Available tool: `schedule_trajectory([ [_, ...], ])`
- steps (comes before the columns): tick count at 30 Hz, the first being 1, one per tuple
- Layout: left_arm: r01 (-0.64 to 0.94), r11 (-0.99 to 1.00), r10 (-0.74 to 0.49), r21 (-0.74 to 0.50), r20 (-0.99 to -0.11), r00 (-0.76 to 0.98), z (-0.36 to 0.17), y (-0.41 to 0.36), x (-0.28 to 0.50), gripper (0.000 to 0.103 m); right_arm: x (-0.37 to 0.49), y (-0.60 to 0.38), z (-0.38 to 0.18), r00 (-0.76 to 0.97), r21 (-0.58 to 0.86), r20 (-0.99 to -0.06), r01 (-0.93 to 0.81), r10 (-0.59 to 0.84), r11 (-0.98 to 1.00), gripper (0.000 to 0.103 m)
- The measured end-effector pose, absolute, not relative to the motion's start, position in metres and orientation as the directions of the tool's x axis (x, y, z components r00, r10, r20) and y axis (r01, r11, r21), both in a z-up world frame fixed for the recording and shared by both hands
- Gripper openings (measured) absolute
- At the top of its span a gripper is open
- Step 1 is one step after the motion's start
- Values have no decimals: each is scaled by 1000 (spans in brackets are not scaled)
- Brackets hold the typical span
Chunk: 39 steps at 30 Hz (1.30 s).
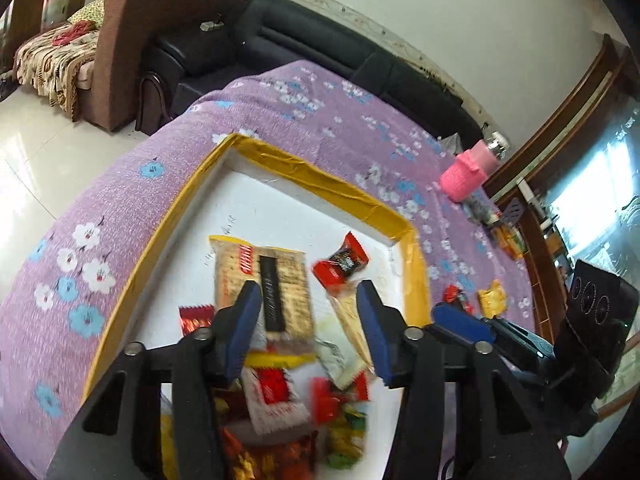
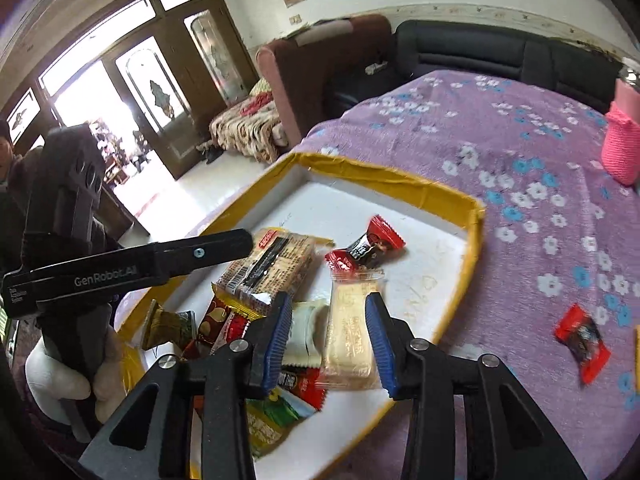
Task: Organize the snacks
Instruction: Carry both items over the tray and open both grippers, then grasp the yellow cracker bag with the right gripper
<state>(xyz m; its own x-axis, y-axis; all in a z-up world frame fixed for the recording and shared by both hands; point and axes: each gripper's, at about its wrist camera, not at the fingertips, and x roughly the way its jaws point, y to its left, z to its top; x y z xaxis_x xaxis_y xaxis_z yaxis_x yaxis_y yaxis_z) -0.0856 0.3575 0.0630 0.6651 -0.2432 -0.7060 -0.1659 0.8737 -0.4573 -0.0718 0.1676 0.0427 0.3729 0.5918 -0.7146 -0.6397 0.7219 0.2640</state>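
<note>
Over the tray (image 1: 362, 196), in the left wrist view, the left gripper (image 1: 308, 330) hangs with its blue pads wide apart and nothing between them. Below lies a long cracker packet (image 1: 262, 276) with a dark strip down its middle, flat on the tray's white floor. Just right of it sits a red-and-black candy (image 1: 340, 262). Nearer the camera there's a blurred heap of red, yellow and green wrappers (image 1: 304, 408). The tray has a yellow taped rim and rests on a bench under a purple floral cloth (image 1: 320, 100). Off the tray, at the right, a yellow candy (image 1: 493, 298) lies on the cloth, and the right gripper (image 1: 460, 316) shows beside the tray's rim. A pink knitted bottle cover (image 1: 468, 174) stands farther back.

Switching to the right wrist view: the right gripper (image 2: 327, 344) is also spread wide, holding nothing, hovering above a pale wafer packet (image 2: 352, 340) and a white packet (image 2: 306, 334) inside the tray (image 2: 400, 184). The cracker packet (image 2: 268, 266) and the red-and-black candy (image 2: 366, 248) lie beyond. The left gripper (image 2: 246, 242) reaches in from the left over the tray. A loose red candy (image 2: 582, 340) lies out on the purple floral cloth (image 2: 520, 152), well apart from the tray.
</note>
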Motion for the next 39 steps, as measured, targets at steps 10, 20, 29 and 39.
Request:
schedule_trajectory([
  [10,-4,841,-400,-540,-627,669,90,280,-106,71,-74,-40,91,603,344,-621,-364,501,865,52],
  [20,79,864,-456,-497,-705,544,72,197,-88,71,-36,-148,47,633,385,-685,-108,361,917,54],
  [29,82,881,-430,-465,-718,547,74,192,-92,71,37,-87,2,557,329,-784,-2,274,944,58],
  [39,63,880,-422,-471,-712,561,70,206,-95,71,35,-75,-10,546,234,-810,-29,211,972,45],
])
